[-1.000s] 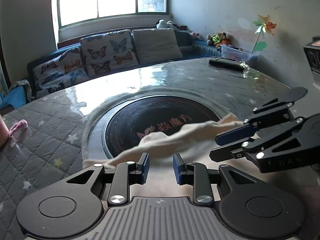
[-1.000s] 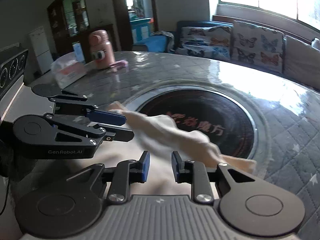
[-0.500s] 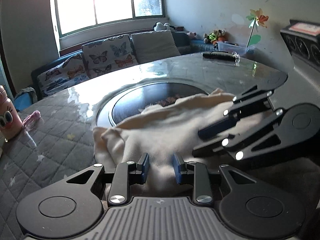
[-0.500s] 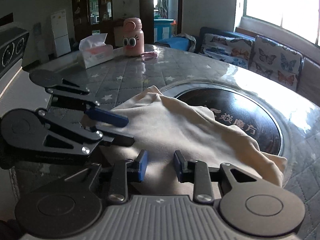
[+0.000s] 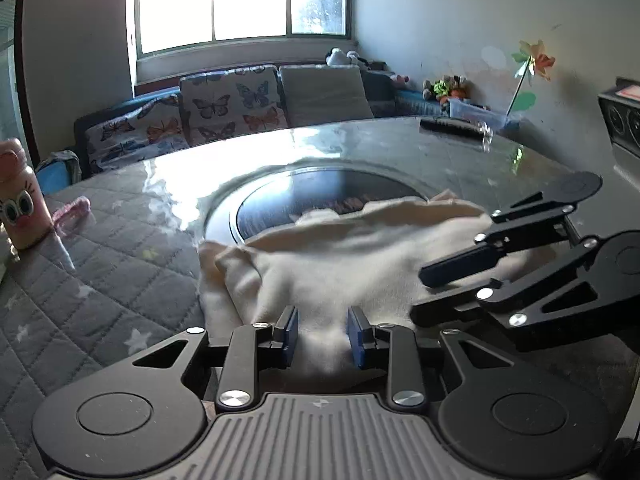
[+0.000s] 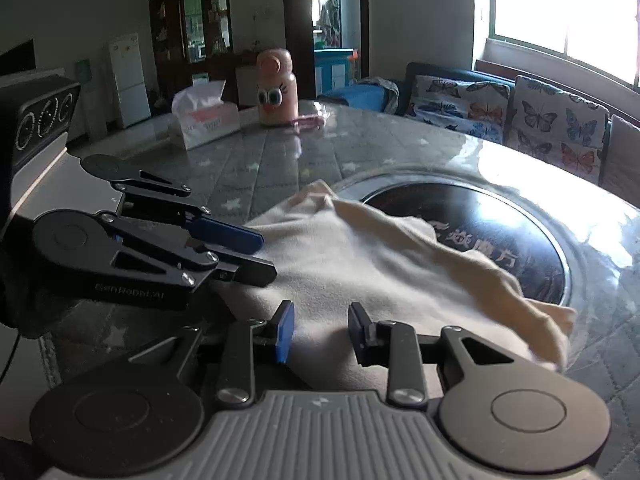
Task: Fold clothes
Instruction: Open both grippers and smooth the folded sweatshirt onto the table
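Quilted round table (image 5: pixel 100 280) carrying cream garment (image 5: pixel 340 264) near its front edge, left gripper (image 5: pixel 322 334) and right gripper (image 6: pixel 320 330) both released; loose folds may slump.

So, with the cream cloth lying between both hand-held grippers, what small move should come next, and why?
Probably draw both back from the cream cloth. The left hand-held gripper and right hand-held gripper stand open, pads apart from the fabric, which rests in a folded heap on the table.
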Available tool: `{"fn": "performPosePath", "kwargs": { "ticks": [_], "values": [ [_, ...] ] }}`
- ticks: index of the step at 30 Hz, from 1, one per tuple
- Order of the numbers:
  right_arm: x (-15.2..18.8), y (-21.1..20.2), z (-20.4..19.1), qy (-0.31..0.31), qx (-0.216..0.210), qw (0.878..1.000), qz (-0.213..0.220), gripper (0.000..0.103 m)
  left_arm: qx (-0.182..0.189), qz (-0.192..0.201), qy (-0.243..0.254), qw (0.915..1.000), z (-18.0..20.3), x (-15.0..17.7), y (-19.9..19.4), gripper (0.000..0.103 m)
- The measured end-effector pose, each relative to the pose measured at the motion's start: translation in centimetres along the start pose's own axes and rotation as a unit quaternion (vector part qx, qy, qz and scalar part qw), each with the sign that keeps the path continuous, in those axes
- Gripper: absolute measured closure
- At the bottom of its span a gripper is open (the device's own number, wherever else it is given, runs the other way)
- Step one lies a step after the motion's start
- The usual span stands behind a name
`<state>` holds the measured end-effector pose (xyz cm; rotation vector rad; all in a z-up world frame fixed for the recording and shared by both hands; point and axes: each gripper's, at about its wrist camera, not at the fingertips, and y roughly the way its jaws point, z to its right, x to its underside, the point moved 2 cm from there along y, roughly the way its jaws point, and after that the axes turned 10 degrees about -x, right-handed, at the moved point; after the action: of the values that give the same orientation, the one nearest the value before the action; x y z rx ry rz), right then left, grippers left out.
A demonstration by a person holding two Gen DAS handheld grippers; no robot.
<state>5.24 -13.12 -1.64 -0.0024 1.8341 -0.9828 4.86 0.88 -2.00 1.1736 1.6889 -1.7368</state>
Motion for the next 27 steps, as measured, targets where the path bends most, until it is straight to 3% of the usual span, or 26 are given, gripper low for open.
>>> {"fn": "performPosePath", "kwargs": {
  "ticks": [10, 23, 27],
  "values": [
    [2.9, -3.5, 1.9, 0.046, 0.027, 0.998, -0.017, 0.072, -0.004, -0.018, -0.022, 0.9996, -1.3, 0.9, 0.3, 0.072],
    [4.1, -5.3, 2.6, 0.031, 0.010, 0.999, -0.040, 0.072, 0.020, -0.040, -0.045, 0.9980, -1.5, 1.6, -0.5, 0.072],
    [3.2, -6.1, 2.7, 0.057, -0.002, 0.998, -0.027, 0.072, 0.023, -0.038, -0.047, 0.9979, -1.9, 1.0, -1.0, 0.071]
  ]
}}
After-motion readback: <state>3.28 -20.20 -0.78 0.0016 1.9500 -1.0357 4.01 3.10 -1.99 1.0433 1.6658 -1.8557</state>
